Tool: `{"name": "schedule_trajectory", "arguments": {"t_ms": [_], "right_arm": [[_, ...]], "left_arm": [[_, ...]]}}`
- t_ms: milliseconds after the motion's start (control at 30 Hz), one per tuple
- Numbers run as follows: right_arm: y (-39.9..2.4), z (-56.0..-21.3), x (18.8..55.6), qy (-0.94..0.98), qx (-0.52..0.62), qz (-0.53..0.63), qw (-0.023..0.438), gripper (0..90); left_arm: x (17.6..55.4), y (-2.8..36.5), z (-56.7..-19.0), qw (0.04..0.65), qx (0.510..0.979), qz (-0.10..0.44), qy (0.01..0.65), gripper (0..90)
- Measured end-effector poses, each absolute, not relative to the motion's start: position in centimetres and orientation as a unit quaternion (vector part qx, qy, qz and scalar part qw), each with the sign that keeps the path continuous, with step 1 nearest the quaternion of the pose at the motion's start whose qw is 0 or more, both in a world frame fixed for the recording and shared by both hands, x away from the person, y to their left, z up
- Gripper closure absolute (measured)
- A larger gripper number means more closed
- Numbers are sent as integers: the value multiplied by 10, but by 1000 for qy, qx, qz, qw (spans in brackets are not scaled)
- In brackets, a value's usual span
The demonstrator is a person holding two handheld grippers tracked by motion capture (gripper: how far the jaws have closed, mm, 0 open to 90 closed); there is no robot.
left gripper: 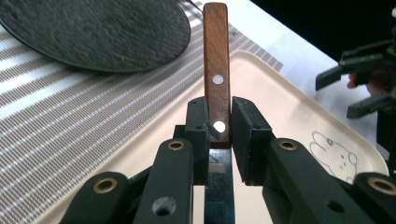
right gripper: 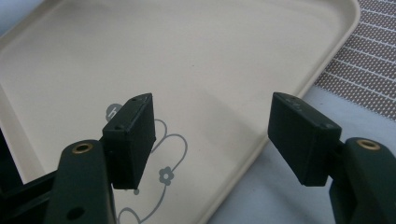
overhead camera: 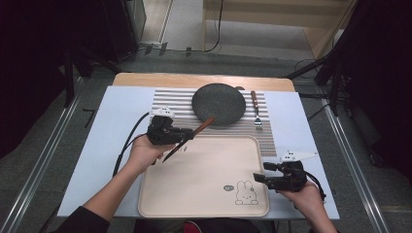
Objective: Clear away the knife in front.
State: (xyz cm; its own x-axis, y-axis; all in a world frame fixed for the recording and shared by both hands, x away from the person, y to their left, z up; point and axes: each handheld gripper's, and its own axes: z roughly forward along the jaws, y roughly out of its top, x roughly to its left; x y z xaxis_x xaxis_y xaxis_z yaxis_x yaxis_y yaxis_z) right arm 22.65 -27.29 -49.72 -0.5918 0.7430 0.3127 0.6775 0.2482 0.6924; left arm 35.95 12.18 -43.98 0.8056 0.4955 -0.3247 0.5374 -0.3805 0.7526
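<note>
My left gripper [overhead camera: 187,135] is shut on a knife [overhead camera: 190,138] with a brown wooden handle, held above the far left corner of the cream tray [overhead camera: 194,189]. In the left gripper view the pads clamp the knife [left gripper: 216,70] where handle meets blade, the handle pointing away toward the dark round plate [left gripper: 93,32]. That dark plate [overhead camera: 218,103] rests on a striped placemat [overhead camera: 170,102]. A fork [overhead camera: 255,109] lies right of the plate. My right gripper [overhead camera: 258,174] stands open at the tray's right edge, nothing between its pads [right gripper: 133,135].
The tray [right gripper: 196,70] carries a rabbit drawing [overhead camera: 245,191] near its right front corner. A white sheet [overhead camera: 116,111] covers the wooden table. Dark stands and cables flank the table on the floor.
</note>
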Motion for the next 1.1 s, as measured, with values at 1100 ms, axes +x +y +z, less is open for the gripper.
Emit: {"name": "schedule_trajectory", "arguments": {"t_ms": [1100], "right_arm": [[-273,-497,227,789,452,415,41,312]], "left_arm": [[322,134,-466,421,855,-28,303,767]]}}
